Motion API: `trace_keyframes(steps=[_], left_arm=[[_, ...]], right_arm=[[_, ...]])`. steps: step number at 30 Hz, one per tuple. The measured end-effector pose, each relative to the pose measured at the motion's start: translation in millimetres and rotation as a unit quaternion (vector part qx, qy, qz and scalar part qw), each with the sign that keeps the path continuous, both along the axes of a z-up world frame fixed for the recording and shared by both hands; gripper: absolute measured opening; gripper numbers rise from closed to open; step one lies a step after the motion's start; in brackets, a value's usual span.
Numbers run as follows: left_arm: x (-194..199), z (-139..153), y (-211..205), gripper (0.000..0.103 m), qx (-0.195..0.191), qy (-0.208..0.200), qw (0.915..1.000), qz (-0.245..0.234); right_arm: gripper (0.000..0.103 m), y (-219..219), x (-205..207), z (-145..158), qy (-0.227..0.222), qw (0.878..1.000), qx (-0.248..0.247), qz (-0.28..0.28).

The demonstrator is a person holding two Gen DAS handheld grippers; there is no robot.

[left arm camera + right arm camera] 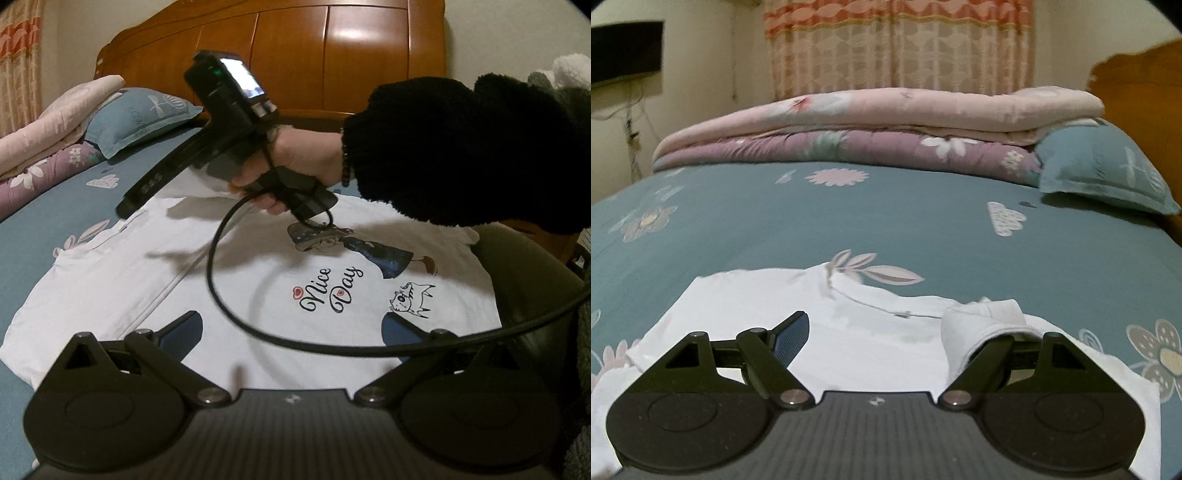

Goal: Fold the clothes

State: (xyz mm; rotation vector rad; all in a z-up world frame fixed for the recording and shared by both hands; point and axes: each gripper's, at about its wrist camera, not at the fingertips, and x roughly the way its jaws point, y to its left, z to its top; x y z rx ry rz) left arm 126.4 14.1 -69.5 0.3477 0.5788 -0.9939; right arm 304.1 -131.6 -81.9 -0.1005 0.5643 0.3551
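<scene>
With the white T-shirt (207, 280) lying flat on the bed (886, 221), I hold both the left gripper (291, 332) and right gripper (901, 332) wide open and empty, so the first fold likely requires gripping an edge.

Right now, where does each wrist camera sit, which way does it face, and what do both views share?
Left wrist: behind the open left gripper, looking across the white printed T-shirt to the wooden headboard; the person's black-sleeved hand holds the right gripper.
Right wrist: behind the open right gripper, facing the folded quilts and curtain; cloth drapes one finger.
Shared: T-shirt, teal floral bedsheet, blue pillow, quilts.
</scene>
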Motion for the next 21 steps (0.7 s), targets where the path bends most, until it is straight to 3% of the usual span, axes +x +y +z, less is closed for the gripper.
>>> trace_keyframes(steps=[8, 21], left_arm=[[2.7, -0.7, 1.8, 0.102, 0.001, 0.001, 1.0000, 0.008], [7.9, -6.5, 4.8, 0.102, 0.019, 0.005, 0.9996, 0.022]], right_arm=[[0.083, 31.1, 1.9, -14.3, 0.015, 0.998, -0.045, 0.035], [0.085, 44.9, -1.0, -34.2, 0.059, 0.989, -0.093, 0.095]])
